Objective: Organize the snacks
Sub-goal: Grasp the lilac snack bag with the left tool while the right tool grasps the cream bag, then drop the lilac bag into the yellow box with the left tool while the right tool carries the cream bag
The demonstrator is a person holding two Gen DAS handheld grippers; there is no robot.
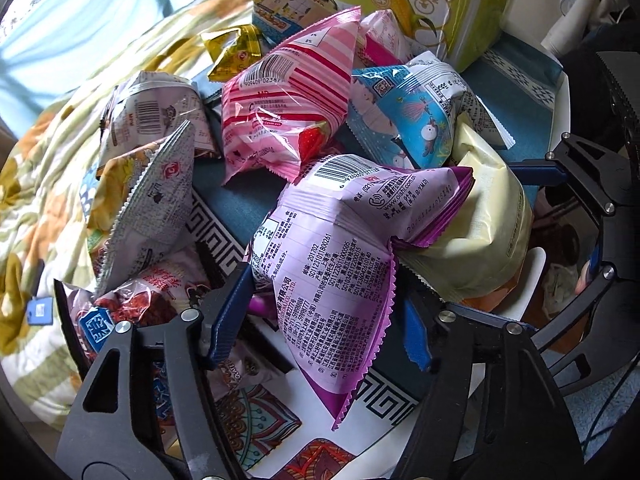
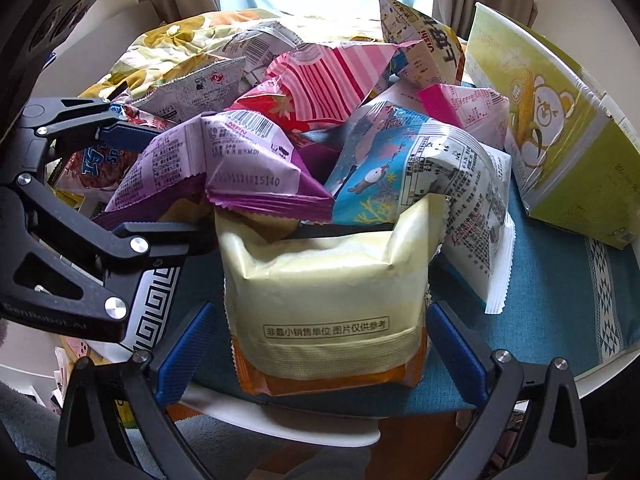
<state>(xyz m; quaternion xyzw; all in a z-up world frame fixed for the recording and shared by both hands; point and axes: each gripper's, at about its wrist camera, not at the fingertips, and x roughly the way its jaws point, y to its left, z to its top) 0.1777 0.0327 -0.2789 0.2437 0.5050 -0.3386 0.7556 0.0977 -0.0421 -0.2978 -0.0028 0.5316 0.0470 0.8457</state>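
Between the left gripper [image 1: 322, 322] fingers [image 1: 228, 312], lower centre of the left wrist view: purple packet [image 1: 340, 264], barcode side up, tilted. Both blue pads sit against its flanks and the film is creased there, so I read it as clamped. The right wrist view agrees: the same gripper comes in from the left edge with the purple packet's end between its pads. Right gripper [image 2: 320, 348] fingers [image 2: 184, 352] are spread wide, straddling the pale yellow packet [image 2: 328, 280] at lower centre. There's a sliver of gap on each side, so the pads aren't pressing and nothing is gripped. The yellow packet stands on its orange bottom seam at the near edge of the table, and the purple packet's seam overlaps its top. Behind those, mid-frame, the rest of the snack pile: blue cartoon packet [image 1: 408, 120] leaning on the yellow one, pink striped packet [image 1: 280, 104] above the purple one, grey-white packets [image 1: 156, 192] at left, small gold packet [image 1: 232, 48] at upper centre-left. Yellow-green bear box [image 1: 420, 8] stands at the top of the frame, behind the pile. Everything sits on a blue patterned cloth [image 1: 516, 80] over a white round table [image 1: 562, 92]. Floral blanket [image 1: 60, 160] fills the left side, beyond the table.
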